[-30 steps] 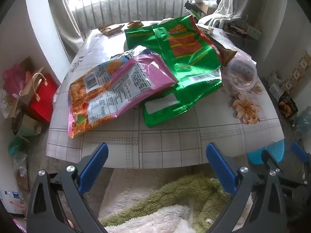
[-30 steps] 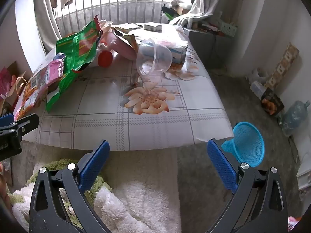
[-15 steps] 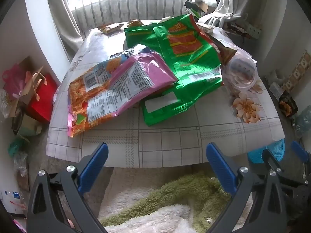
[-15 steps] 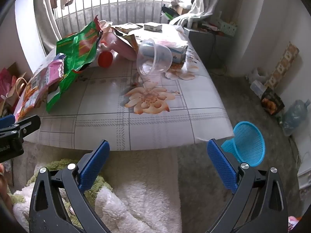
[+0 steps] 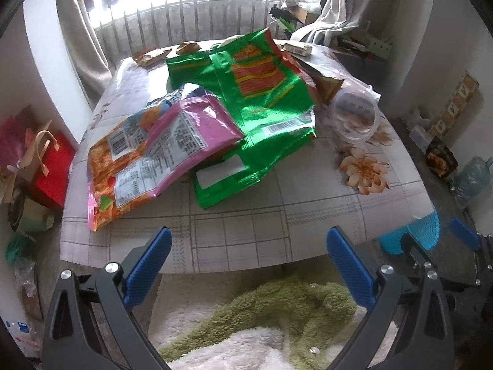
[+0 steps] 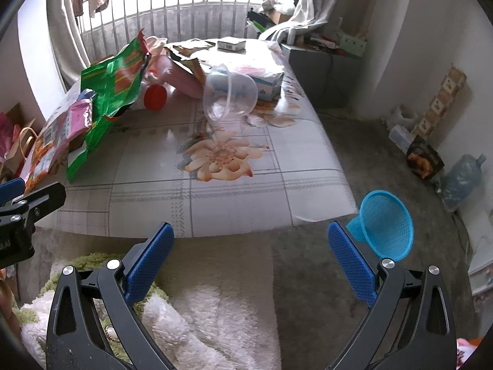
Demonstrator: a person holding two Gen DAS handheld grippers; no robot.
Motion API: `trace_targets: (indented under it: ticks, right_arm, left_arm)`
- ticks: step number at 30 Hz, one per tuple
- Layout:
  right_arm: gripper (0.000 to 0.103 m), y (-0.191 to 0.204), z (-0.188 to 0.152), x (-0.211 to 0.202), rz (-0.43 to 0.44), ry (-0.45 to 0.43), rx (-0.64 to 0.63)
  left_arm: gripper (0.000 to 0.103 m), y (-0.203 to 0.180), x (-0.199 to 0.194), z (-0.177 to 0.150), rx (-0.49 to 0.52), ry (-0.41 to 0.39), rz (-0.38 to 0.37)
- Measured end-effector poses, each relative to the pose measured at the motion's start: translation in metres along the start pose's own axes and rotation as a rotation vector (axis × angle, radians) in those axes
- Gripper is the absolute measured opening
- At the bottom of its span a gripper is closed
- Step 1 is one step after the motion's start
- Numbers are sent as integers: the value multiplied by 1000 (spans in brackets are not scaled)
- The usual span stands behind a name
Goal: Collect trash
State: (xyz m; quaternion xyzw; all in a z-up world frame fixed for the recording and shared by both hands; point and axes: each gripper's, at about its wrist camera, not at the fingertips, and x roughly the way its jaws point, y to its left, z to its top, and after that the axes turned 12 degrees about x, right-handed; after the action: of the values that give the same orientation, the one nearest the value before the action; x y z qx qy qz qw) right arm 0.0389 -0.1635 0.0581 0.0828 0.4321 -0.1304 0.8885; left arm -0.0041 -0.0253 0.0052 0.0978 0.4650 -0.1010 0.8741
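Two grippers are held short of the near edge of the worktop (image 5: pixel 246 231), which is covered by a checked cloth printed with flowers. The left gripper (image 5: pixel 249 259) is seen with its blue fingers (image 5: pixel 148 265) spread wide and nothing between them; the right gripper (image 6: pixel 250 254) is likewise spread wide and empty, its fingers (image 6: pixel 351 262) framing the worktop edge and the floor beyond.

Most of the trash is piled on the left half of the worktop. A pink and orange snack bag (image 5: pixel 148 157) is laid flat nearest the left gripper, overlapping a large green foil bag (image 5: pixel 262 101) that is crumpled and partly raised behind it. A clear plastic tub (image 6: pixel 229 95) is tipped on its side near the middle, its mouth turned toward the near edge, just beside a tissue box (image 6: pixel 268 84). A red cap (image 6: pixel 155 97) is seen between the green bag and the tub. Smaller wrappers (image 5: pixel 151 57) and a small flat box (image 6: pixel 231 44) are set at the far end, near the window bars.

A blue mesh basket (image 6: pixel 385 225) is seen on the floor off the worktop's near right corner, just beside the right gripper's right finger. White and green fleece (image 5: pixel 277 314) is spread below both grippers.
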Motion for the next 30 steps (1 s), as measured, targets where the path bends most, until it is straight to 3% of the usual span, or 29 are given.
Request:
trace_targets:
  ticks: [30]
  right_arm:
    - [97,3,3,2,10,8,-5]
  left_arm:
    - [99,14,5,-4,-41,27,18]
